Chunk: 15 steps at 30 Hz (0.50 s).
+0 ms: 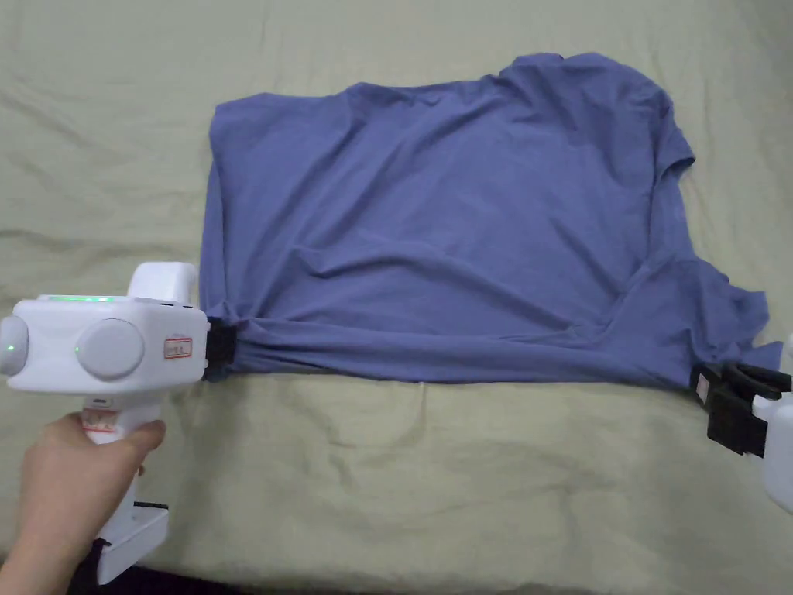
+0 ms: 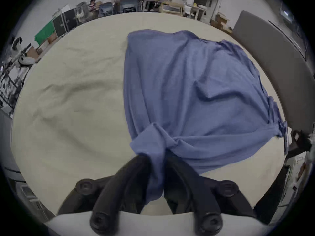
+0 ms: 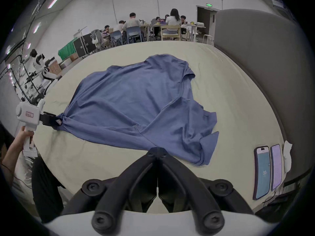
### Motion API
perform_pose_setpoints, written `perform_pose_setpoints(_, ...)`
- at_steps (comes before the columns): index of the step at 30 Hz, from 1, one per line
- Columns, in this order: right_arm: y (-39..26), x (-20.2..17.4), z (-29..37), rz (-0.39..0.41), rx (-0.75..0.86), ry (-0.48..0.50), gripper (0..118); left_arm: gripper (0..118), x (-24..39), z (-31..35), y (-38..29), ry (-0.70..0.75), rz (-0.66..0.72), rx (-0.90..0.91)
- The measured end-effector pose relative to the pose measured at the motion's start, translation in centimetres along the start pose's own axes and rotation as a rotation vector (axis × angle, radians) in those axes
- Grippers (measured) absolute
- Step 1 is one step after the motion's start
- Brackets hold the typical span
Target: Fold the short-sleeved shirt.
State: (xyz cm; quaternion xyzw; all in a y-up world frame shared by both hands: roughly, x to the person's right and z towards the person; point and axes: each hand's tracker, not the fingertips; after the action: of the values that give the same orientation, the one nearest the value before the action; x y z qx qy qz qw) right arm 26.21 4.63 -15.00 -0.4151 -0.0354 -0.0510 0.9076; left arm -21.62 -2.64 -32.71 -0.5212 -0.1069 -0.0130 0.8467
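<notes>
Blue shirt [image 1: 465, 225] pinched in both closed claws, left claw [image 1: 221, 350], right claw [image 1: 716, 387]; labels unreadable.

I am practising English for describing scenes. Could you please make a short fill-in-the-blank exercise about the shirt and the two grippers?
1. The shirt is ____ in colour.
2. The left gripper is shut on the shirt's near ____ corner.
3. The shirt lies on a pale ____ sheet.
4. Beside the shirt, in the right gripper view, lie ____ phones.

Missing words: blue; left; green; two
</notes>
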Motion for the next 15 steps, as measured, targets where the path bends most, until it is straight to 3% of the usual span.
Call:
perform_pose_setpoints(3,-0.1,0.4,-0.7,-0.019,-0.022,0.010,5,11,0.3,0.8,-0.1,-0.001,-0.004,0.003)
perform_pose_setpoints(4,-0.1,0.8,-0.9,-0.036,-0.035,0.013,29,11,0.4,1.1,-0.1,0.003,-0.010,0.008)
perform_pose_setpoints(6,-0.2,1.7,-1.9,-0.076,-0.110,-0.004,115,11,0.9,1.9,0.0,0.017,-0.026,0.030)
perform_pose_setpoints(9,-0.7,3.0,-2.8,-0.068,-0.118,-0.042,118,11,1.5,2.6,0.1,0.034,-0.038,0.051)
perform_pose_setpoints(14,-0.3,6.8,-6.2,-0.120,-0.197,-0.083,118,11,1.8,2.8,0.2,0.037,-0.042,0.059)
perform_pose_setpoints(15,-0.2,7.4,-7.2,-0.128,-0.213,-0.086,105,11,1.7,2.7,0.2,0.039,-0.044,0.054)
